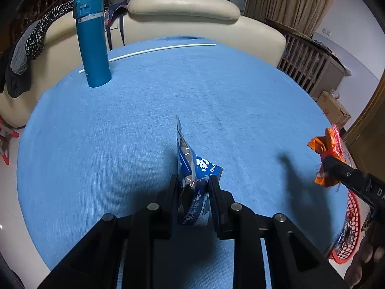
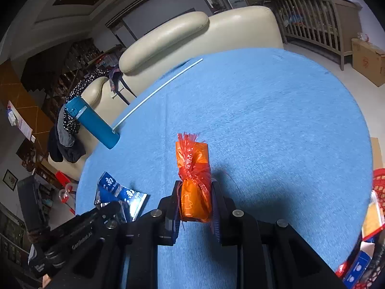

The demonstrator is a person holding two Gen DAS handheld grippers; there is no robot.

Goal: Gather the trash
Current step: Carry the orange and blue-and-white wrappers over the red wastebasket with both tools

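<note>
Above blue cloth table [image 1: 120, 132]: left claw [image 1: 192, 192] clamps crinkled foil packet [image 1: 190, 168]; right claw [image 2: 194, 197] clamps orange wrapper [image 2: 193, 180].

The blue snack wrapper [image 1: 192, 175] clamped in the left tool [image 1: 192, 180] carries white Chinese characters and the Latin letters "Bai", the rest cut off by a fold. In the right wrist view, that tool's black body, low and left of the right tool [image 2: 194, 192], reads "GenRobot.AI". The orange wrapper [image 2: 193, 180] between the right tool's fingers bears small white print, too blurred to read.
</note>
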